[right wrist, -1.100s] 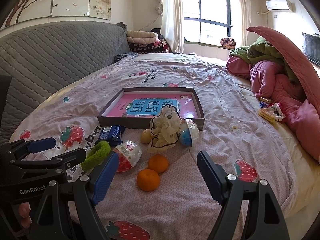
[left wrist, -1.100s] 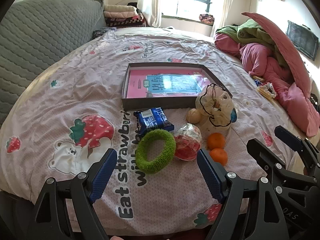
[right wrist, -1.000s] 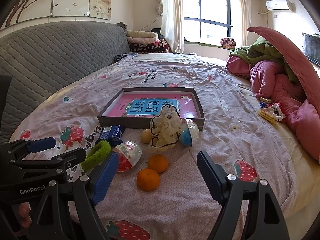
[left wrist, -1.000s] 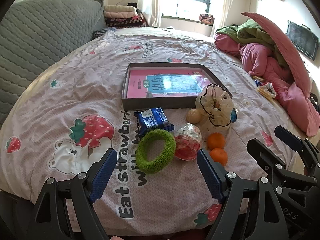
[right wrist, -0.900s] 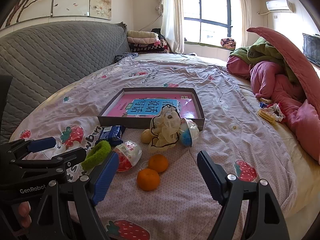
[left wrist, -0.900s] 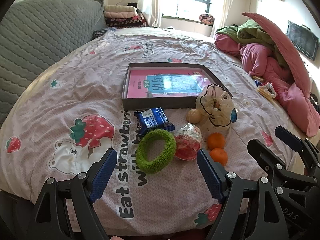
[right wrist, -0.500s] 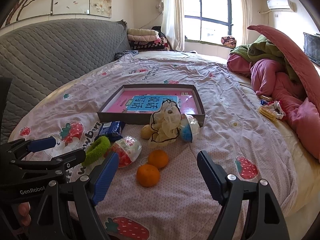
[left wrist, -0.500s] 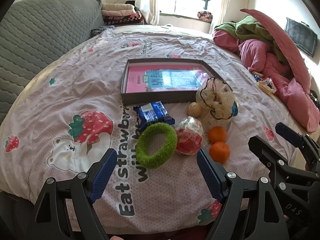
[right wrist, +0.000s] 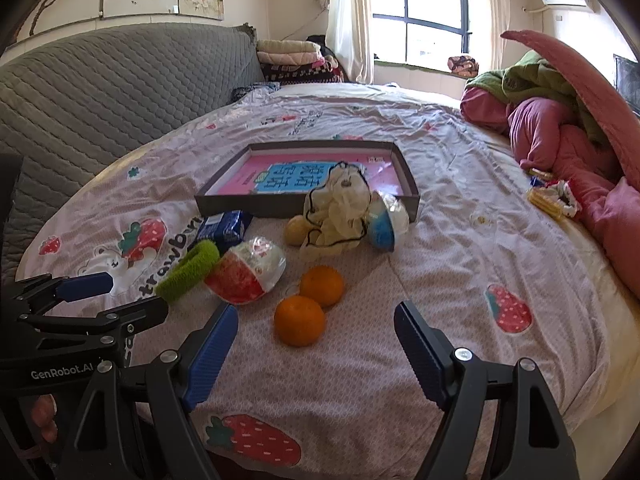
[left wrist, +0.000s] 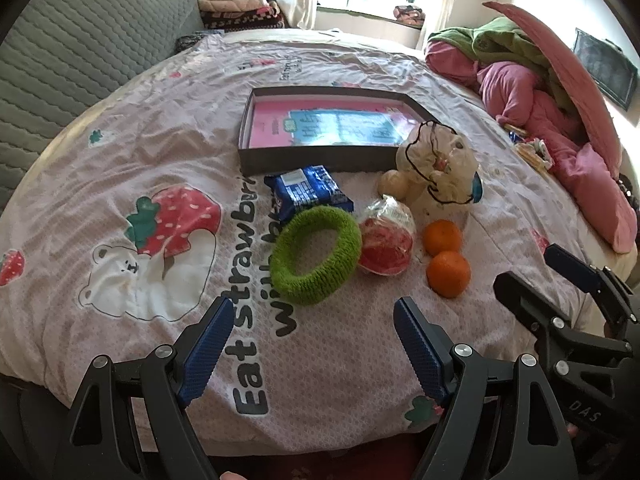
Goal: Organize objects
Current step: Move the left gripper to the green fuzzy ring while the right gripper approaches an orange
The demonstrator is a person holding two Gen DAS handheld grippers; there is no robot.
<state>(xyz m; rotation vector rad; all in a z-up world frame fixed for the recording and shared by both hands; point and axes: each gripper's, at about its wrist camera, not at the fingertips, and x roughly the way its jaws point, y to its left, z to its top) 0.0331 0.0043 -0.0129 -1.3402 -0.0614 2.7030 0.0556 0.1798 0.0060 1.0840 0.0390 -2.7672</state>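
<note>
A shallow dark box (left wrist: 312, 160) with a pink and blue sheet inside lies on the bed. In front of it sit a blue snack pack (left wrist: 306, 191), a green fuzzy ring (left wrist: 315, 254), a red and clear wrapped ball (left wrist: 386, 242), two oranges (left wrist: 447, 273) (left wrist: 442, 237), a yellowish round fruit (left wrist: 394, 183) and a cream drawstring pouch (left wrist: 438, 168). My left gripper (left wrist: 312, 342) is open, just short of the green ring. My right gripper (right wrist: 316, 344) is open, with the nearer orange (right wrist: 299, 321) ahead of its fingers. Both are empty.
The bedsheet (left wrist: 140, 160) has strawberry and bear prints. A grey quilted headboard (right wrist: 100, 88) runs along the left. Pink and green bedding (right wrist: 560, 120) is piled at the right, with small snack wrappers (right wrist: 554, 196) beside it. Folded blankets (right wrist: 292, 60) sit by the window.
Both grippers have moved forward toward the objects, which now appear larger and nearer. Neither gripper has changed its opening. Nothing on the bed has moved.
</note>
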